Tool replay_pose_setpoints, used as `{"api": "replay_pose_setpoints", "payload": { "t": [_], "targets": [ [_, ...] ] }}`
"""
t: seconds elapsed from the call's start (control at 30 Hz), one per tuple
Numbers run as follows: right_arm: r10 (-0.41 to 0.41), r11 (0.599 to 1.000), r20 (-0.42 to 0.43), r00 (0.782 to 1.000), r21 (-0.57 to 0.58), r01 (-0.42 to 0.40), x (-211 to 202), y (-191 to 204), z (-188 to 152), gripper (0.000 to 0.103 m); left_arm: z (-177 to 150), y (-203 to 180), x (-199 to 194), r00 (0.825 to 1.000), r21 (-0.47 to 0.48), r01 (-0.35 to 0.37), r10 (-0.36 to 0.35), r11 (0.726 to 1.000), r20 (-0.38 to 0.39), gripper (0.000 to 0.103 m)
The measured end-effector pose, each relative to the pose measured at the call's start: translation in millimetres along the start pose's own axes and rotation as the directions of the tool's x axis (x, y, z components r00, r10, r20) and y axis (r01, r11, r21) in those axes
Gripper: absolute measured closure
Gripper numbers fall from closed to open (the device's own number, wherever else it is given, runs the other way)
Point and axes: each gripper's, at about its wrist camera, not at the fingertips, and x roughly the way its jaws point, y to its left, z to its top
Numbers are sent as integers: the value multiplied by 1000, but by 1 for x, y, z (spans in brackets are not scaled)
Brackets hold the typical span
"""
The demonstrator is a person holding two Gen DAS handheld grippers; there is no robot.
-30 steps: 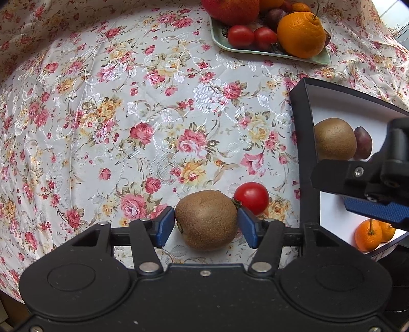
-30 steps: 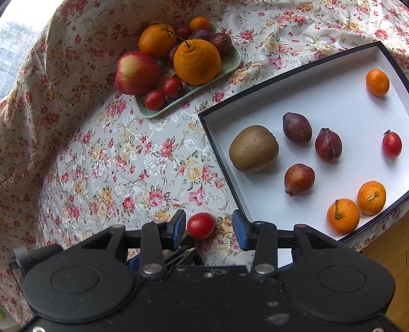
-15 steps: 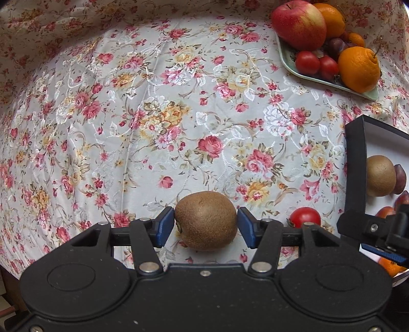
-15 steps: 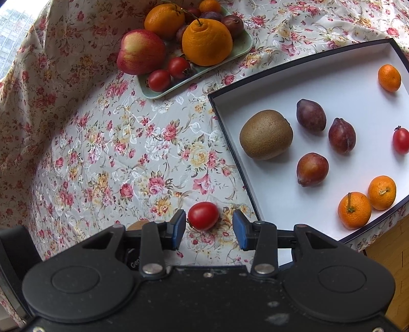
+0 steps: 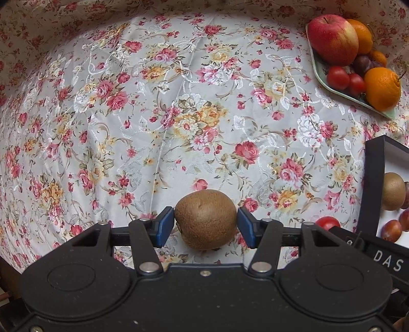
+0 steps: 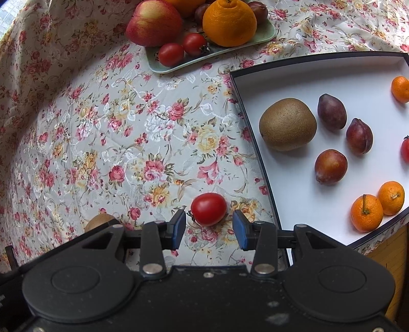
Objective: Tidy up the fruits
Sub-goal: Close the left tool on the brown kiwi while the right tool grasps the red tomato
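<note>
The kiwi (image 5: 205,219) sat squeezed between the blue pads of the left gripper (image 5: 205,226), both pads pressed against its brown, fuzzy skin, and it hung above the flowered tablecloth (image 5: 163,122). Compared with a second earlier, that view had slid sideways: the black-walled box (image 5: 372,178) had drifted to the far right edge, and the green plate (image 5: 319,71) had come round to the upper right corner. The grip on the kiwi looked the same throughout.

Over on the right, the cherry tomato (image 6: 208,209) lay on the cloth between the pads of the right gripper (image 6: 208,227), a clear gap on each side, so the jaws stood partly spread and held nothing. The tomato had grown larger and the plate had slid toward the top edge since a second earlier; the gripper had come lower over it.

The tomato was glossy red, its stem end turned left. Just right of it rose the box wall, and on the white floor (image 6: 294,204) lay a second kiwi (image 6: 287,124), three plums (image 6: 331,166) and several small mandarins (image 6: 366,213). The plate carried an apple (image 6: 154,23), a big orange (image 6: 228,23) and two more tomatoes (image 6: 171,54). The held kiwi peeked out at the right view's lower left (image 6: 98,221), close beside the right gripper.
</note>
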Motion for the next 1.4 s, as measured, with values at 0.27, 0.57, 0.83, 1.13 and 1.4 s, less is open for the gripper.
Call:
{"api": "replay_pose_setpoints", "payload": {
  "t": [0.27,0.57,0.83,1.13,1.4],
  "targets": [
    [-31,999,5,999,21,31,10,11,-4,60,-1,9,-1,1000,-6,5,-5,1000,-5,43],
    [-98,995,33,995,32,97,24,22,-8,61,-1,10,-1,1000,6,18,-18,1000,-9,43],
    [-127,992,32,991,30,126,35,27,-7,61,-1,11,-1,1000,4,28,-28,1000,-11,43],
    [-141,988,-11,990,59,141,50,30,-5,65,0,12,-1,999,-3,31,-31,1000,-13,43],
    [-137,987,-17,990,88,138,54,25,2,65,0,10,0,1000,-1,27,-27,1000,-8,43]
  ]
}}
